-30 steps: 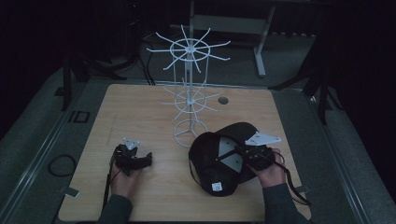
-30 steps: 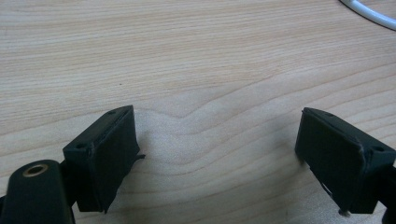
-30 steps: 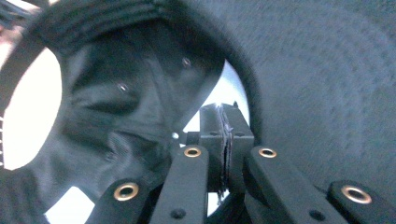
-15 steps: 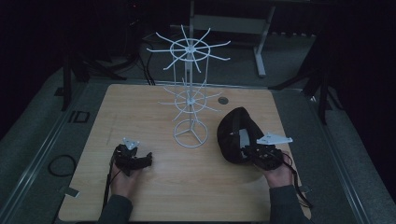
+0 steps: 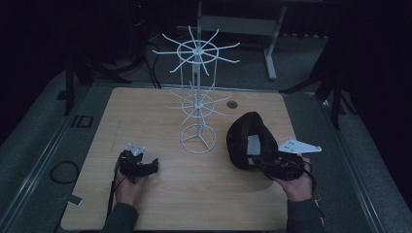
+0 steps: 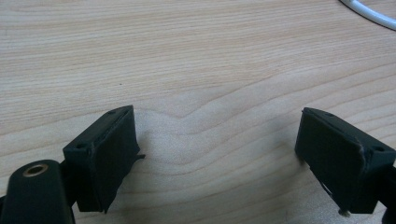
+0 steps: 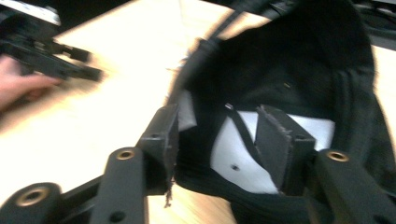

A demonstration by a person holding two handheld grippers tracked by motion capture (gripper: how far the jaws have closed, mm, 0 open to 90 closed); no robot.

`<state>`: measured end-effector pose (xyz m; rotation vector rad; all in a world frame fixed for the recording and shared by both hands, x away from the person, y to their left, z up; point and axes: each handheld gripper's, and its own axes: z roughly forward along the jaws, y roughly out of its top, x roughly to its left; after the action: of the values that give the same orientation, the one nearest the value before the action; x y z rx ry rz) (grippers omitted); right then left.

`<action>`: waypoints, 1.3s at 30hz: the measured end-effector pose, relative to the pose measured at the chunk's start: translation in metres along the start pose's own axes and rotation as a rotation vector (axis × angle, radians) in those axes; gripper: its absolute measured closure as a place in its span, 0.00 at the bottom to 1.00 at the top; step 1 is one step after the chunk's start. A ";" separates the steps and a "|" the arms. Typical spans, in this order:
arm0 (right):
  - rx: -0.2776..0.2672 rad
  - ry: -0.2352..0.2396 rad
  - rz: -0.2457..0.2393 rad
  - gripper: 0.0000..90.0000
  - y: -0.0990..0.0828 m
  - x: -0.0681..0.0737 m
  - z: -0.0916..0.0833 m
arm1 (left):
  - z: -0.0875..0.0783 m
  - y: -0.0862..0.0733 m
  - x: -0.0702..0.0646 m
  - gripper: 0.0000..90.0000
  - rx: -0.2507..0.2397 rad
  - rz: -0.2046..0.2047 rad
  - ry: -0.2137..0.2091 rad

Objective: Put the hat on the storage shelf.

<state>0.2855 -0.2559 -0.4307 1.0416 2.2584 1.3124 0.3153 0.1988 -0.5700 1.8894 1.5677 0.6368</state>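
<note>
A person's right gripper [image 5: 262, 162] clamps the rim of a black cap [image 5: 245, 141] at the right side of a light wooden table [image 5: 145, 111], one jaw outside the fabric and the other inside the crown. In the right gripper view the cap [image 7: 299, 84] hangs open toward the camera, its dark lining soft and creased, a white label [image 7: 243, 149] sewn inside just behind the inner jaw and a stitched band running along the rim. From the high view the cap stands on edge, lifted off the tabletop, just right of the ring base of a white wire display rack [image 5: 197, 97] with two tiers of radiating hooks. The left gripper [image 5: 141, 167] rests low near the table's front left, well apart from the cap, its jaws spread wide over bare wood grain in the left gripper view, nothing between them; a curve of the rack's white base [image 6: 369, 13] crosses that view's top right corner.
</note>
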 end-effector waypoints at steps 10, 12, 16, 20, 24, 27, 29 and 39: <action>0.093 0.011 -0.072 0.55 0.002 0.016 0.033 | 0.000 0.000 0.000 0.15 0.000 0.000 0.000; 0.121 0.000 -0.100 0.56 -0.002 0.017 0.039 | 0.000 0.000 0.000 0.15 0.000 0.000 0.000; 0.123 0.013 -0.141 0.75 -0.008 0.018 0.043 | 0.000 0.000 0.000 0.15 0.000 0.000 0.000; 0.097 0.017 -0.199 0.94 -0.007 0.019 0.040 | 0.000 0.000 0.000 0.15 0.000 0.000 0.000; 0.075 0.049 -0.242 0.95 -0.003 0.022 0.037 | 0.000 0.000 0.000 0.15 0.000 0.000 0.000; 0.060 0.071 -0.260 0.95 0.001 0.025 0.034 | 0.000 0.000 0.000 0.15 0.000 0.000 0.000; 0.052 0.083 -0.271 0.95 0.004 0.026 0.032 | 0.000 0.000 0.000 0.15 -0.001 0.003 -0.004; 0.002 0.157 -0.298 0.95 0.020 0.039 0.025 | -0.001 -0.001 0.000 0.15 0.002 0.013 -0.012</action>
<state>0.2828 -0.2061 -0.4244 0.5884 2.4136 1.3008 0.3138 0.1992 -0.5698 1.9035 1.5501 0.6291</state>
